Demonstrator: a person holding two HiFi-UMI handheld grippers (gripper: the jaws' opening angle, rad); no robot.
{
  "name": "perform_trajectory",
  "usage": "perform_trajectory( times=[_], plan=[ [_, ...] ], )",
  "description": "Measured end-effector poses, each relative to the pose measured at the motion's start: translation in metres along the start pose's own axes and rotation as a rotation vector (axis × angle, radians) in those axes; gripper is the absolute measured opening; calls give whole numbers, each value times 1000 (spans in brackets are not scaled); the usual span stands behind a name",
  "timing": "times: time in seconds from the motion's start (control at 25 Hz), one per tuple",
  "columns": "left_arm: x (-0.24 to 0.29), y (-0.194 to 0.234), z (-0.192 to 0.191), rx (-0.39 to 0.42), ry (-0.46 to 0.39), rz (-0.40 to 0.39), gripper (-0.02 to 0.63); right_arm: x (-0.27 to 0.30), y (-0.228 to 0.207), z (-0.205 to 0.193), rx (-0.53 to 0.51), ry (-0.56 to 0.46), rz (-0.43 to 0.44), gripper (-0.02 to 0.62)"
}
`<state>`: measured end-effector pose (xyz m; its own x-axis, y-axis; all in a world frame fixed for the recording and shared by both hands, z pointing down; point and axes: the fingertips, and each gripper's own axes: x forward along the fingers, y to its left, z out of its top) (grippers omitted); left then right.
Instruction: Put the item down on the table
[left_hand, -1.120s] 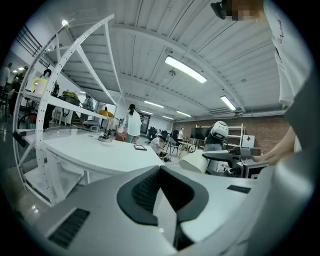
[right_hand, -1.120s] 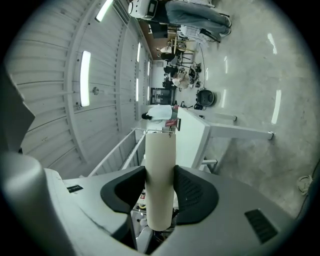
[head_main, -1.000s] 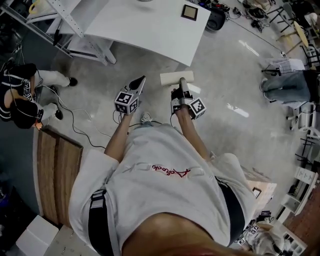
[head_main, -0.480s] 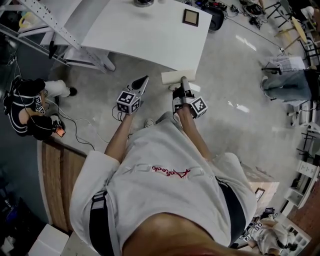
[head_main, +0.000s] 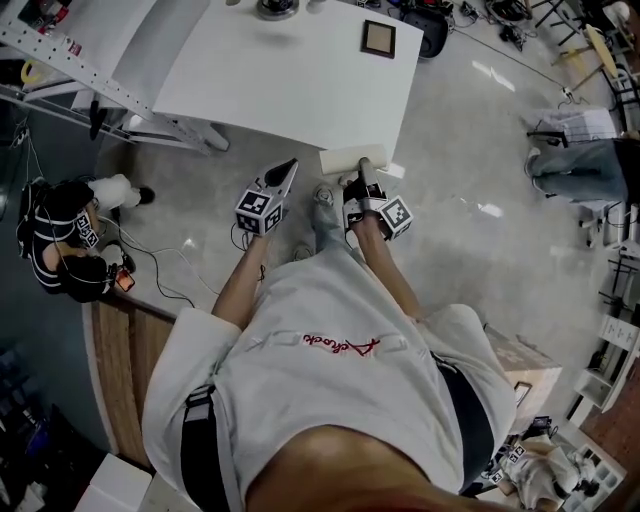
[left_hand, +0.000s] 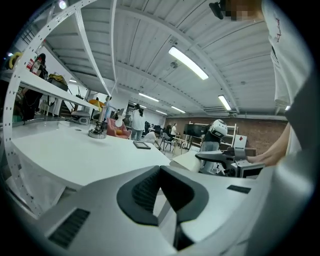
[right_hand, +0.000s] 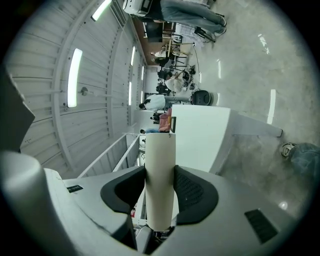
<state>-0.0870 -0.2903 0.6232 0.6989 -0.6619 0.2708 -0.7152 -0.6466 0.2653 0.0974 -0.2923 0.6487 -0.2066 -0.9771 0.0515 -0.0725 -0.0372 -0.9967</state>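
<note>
Left gripper (left_hand: 161, 167) facing a white counter (left_hand: 75, 155)
Its jaws meet at the tips, nothing between them. On the counter lie a small dark square frame (left_hand: 141, 145) and, farther back, a metal object (left_hand: 97, 133); people (left_hand: 136, 121) stand beyond it.

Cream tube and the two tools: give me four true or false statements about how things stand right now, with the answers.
1. The right tool is shut on the cream cylindrical tube. True.
2. The tube lies flat on the white table. False: the right tool holds it by the table's near edge.
3. The left tool holds nothing. True.
4. The table is bare. False: a small dark square frame and a round metal object sit at its far end.
</note>
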Motion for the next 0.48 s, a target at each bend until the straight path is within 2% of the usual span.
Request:
perform_trajectory(
  times=[0.32,0.48],
  plan=[
    [52,30,19,-3,29,-5,15,52,-6,8,41,4,-25,175],
    [69,38,22,-11,45,-7,15,63,-23,10,52,20,-62,175]
  ],
)
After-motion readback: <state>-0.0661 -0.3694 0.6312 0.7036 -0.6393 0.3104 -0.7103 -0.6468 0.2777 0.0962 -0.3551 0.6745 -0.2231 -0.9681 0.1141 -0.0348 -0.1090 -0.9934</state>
